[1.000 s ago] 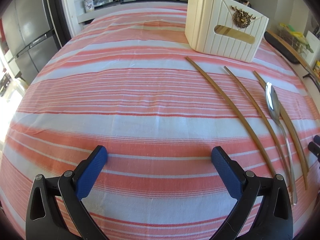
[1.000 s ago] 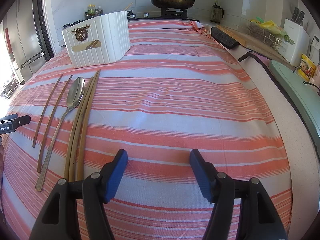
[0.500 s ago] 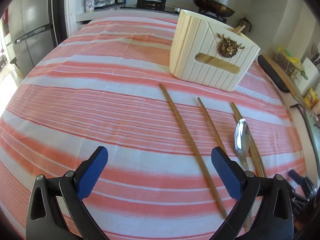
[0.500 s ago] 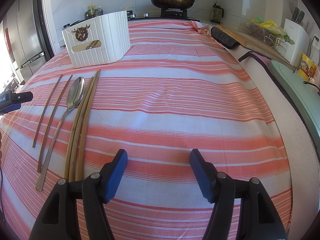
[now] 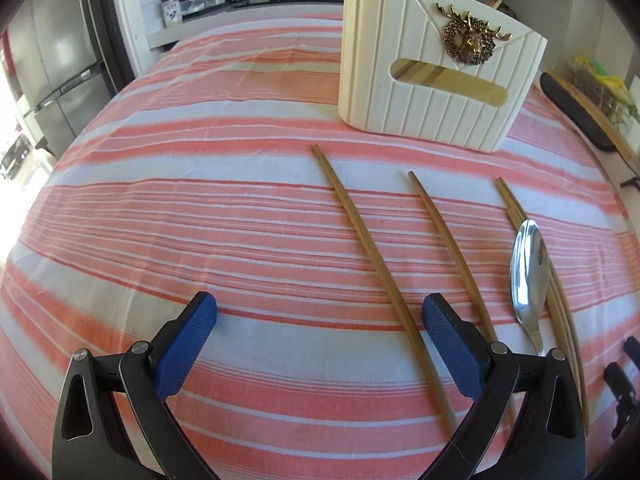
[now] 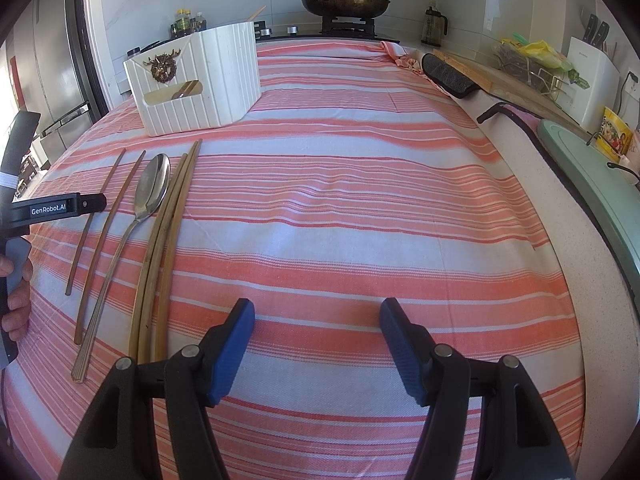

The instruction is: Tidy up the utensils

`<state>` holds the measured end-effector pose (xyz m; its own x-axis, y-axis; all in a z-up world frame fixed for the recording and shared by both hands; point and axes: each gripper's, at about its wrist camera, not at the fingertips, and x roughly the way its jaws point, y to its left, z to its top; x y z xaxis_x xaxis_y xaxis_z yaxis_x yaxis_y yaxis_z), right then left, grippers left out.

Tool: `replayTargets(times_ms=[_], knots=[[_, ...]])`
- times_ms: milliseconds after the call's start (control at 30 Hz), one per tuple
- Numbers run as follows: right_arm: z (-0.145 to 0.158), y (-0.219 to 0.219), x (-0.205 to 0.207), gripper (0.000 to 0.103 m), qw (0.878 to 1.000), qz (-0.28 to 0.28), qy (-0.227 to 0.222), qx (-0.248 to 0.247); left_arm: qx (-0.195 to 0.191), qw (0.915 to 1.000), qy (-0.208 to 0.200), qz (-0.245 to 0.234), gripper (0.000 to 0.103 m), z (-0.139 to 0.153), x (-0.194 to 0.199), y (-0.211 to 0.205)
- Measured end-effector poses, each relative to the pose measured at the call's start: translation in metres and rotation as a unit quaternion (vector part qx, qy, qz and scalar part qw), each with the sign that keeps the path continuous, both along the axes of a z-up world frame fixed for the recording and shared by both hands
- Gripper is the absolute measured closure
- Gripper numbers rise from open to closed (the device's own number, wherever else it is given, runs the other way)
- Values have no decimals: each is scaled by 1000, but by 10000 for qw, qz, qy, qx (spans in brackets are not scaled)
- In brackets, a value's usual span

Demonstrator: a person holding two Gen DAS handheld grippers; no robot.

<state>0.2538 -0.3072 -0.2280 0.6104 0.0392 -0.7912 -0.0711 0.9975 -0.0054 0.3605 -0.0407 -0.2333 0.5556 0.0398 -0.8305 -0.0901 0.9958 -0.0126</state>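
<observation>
Jaws of the left gripper (image 5: 320,322) stand wide apart with nothing clamped, hovering over the striped cloth (image 5: 200,216) that covers the surface; the leftmost chopstick (image 5: 372,256) runs up between the blue pads (image 5: 188,340), close to the right-hand one, though whether it is touched cannot be told. Just to its right lies a second chopstick (image 5: 452,244), then a steel spoon (image 5: 528,272) with its bowl toward the holder, resting beside a tight bundle of chopsticks (image 5: 516,212). Beyond the tips of all these stands a white ribbed utensil holder (image 5: 432,80) with a gold stag emblem and a slot in its front through which wooden pieces show. Jaws of the right gripper (image 6: 316,330) are likewise parted and empty, over bare cloth, with the bundle of chopsticks (image 6: 160,248) just to their left and the spoon (image 6: 150,192) and two single chopsticks (image 6: 108,216) farther left, apart from one another. At the left edge of the right wrist view a person's hand (image 6: 16,292) holds the other gripper's handle. A frying pan (image 6: 344,0) sits on the stove behind the surface.
</observation>
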Motion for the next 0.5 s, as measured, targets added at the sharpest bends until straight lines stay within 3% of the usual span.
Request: replayTargets(times_ms=[500], knots=[[9, 5, 1, 36, 9998, 80, -7, 164, 108, 9993, 46, -351, 1, -1, -15, 15]])
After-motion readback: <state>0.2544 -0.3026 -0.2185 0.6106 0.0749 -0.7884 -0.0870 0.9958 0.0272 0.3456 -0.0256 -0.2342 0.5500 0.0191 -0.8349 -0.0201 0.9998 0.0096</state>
